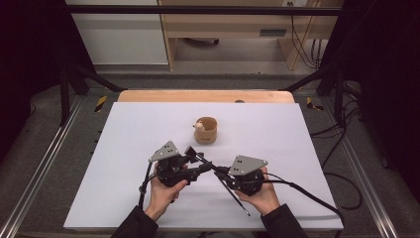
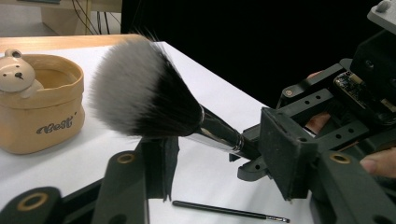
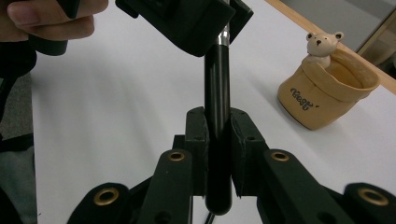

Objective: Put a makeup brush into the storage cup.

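Observation:
A large makeup brush [image 2: 140, 93] with a grey-and-black bristle head and a glossy black handle [image 3: 217, 84] hangs level above the white table, between the two grippers. My right gripper [image 3: 218, 126] is shut on the lower part of the handle. My left gripper [image 2: 219, 149] straddles the brush where the bristles meet the metal collar. Its pads [image 2: 161, 161] stand a little apart from the brush and I see no pressing. From above, the left gripper [image 1: 199, 159] and the right gripper [image 1: 222, 171] face each other tip to tip near the front middle of the table.
A tan cup [image 1: 205, 130] with a small bear figure [image 2: 14, 72] on its rim stands upright at the table's middle, beyond the grippers. A thin black brush [image 1: 233, 196] lies flat on the white sheet [image 1: 124, 148] under the right hand. A wooden edge runs along the back.

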Tool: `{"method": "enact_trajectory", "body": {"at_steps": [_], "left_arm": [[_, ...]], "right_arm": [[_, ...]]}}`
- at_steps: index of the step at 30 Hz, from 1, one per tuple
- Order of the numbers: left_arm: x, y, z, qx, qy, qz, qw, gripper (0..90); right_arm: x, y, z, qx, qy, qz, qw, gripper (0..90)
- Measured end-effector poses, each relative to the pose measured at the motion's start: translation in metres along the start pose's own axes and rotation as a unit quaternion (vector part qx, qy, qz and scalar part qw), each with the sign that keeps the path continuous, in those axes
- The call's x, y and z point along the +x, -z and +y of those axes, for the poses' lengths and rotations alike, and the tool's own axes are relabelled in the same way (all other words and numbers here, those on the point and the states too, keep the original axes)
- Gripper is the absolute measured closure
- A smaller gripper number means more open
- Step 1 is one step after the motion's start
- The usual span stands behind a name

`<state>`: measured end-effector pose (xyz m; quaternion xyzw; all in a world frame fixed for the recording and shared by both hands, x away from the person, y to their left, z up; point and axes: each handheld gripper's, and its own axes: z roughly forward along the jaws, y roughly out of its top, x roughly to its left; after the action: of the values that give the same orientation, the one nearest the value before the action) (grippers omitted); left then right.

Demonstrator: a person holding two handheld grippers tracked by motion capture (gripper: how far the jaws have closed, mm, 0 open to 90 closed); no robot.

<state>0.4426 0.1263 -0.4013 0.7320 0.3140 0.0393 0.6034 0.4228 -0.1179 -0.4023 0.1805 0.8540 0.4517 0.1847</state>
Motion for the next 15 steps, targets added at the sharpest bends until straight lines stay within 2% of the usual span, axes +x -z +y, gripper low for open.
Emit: {"method": "enact_trajectory", "body": {"at_steps": [8,15], "left_arm": [[0.0015,0.0007,-0.0001,-0.005,0.013,-0.005,0.9999,56.0],[0.0025,0.0015,-0.0002,-0.012,0.02,-0.008,0.9997,55.4]], "right_arm": [[0.0003,0.0,0.0,-0.003,0.0,0.001,1.0,79.4],[0.0009,-0.0012,-0.0004,-0.005,-0.002,0.004,1.0,79.4]]}}
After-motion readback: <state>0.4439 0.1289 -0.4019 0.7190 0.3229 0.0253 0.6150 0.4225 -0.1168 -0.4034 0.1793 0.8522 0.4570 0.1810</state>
